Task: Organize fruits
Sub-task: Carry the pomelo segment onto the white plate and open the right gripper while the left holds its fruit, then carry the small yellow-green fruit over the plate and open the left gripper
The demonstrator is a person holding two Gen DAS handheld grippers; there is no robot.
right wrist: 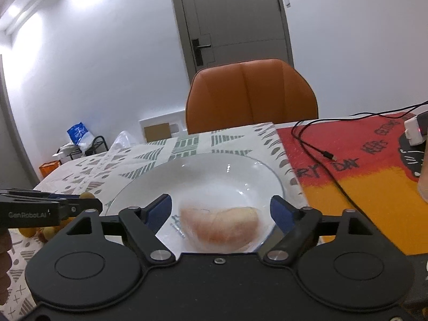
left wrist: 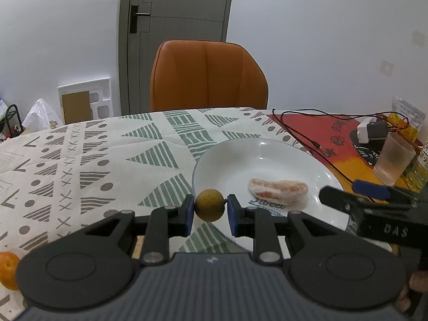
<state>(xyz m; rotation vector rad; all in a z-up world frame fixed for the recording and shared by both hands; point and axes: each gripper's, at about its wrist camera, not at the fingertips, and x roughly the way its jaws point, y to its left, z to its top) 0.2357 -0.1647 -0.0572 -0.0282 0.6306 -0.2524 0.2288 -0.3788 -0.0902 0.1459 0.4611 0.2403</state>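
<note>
My left gripper (left wrist: pixel 210 211) is shut on a small round yellow-brown fruit (left wrist: pixel 209 205) and holds it at the near left rim of a white plate (left wrist: pixel 227 160). A peeled pink citrus segment (left wrist: pixel 278 190) lies in the plate. My right gripper (right wrist: pixel 221 211) is open above the plate (right wrist: pixel 149 184), its blue pads on either side of the segment (right wrist: pixel 222 227) without touching it. The right gripper's fingers show at the right of the left wrist view (left wrist: pixel 355 192). An orange fruit (left wrist: pixel 9 270) lies on the cloth at the far left.
A patterned tablecloth (left wrist: pixel 80 165) covers the table, with a red and orange mat (right wrist: pixel 361 176) to the right. On the mat are a black cable (right wrist: pixel 318 149), a white charger (left wrist: pixel 370 129) and a frosted cup (left wrist: pixel 393 160). An orange chair (left wrist: pixel 208 75) stands behind the table.
</note>
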